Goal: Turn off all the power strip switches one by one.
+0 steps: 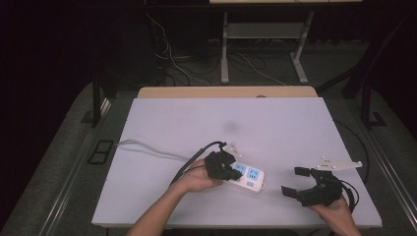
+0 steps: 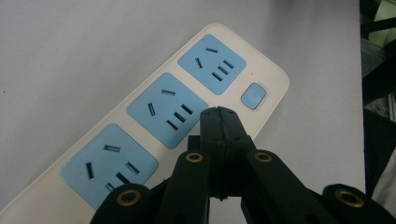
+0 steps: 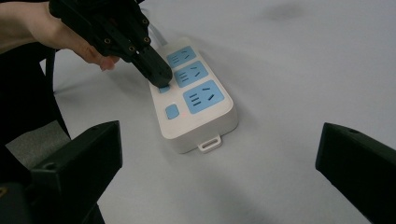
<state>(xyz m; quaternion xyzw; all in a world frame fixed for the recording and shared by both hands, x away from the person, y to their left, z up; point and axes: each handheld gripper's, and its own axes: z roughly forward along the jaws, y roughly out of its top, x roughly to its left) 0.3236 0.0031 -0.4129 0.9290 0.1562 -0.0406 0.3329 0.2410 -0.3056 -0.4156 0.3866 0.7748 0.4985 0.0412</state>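
A white power strip [image 1: 247, 177] with three blue sockets and a blue switch [image 2: 253, 95] is laid flat on the white table [image 1: 295, 123], toward the near edge and slightly left of the middle, its long axis slanted. A grey cord [image 1: 147, 147] is run from the strip's far end out to the table's left edge. A small hanging loop [image 3: 209, 143] is seen at the strip's switch end.

The left gripper [image 2: 218, 116] is held over the strip with its jaws pressed together, nothing between them; the tip is set on the strip's white margin beside the middle socket, short of the switch. The left hand [image 1: 196, 179] is placed just left of the strip.

The right gripper [image 1: 297, 182] is held well apart from the strip, to its right and near the table's front edge, with jaws spread wide and empty. Bare tabletop is left between it and the strip.

Beyond the strip, the far half of the table is left free up to the wooden edge [image 1: 226, 92].
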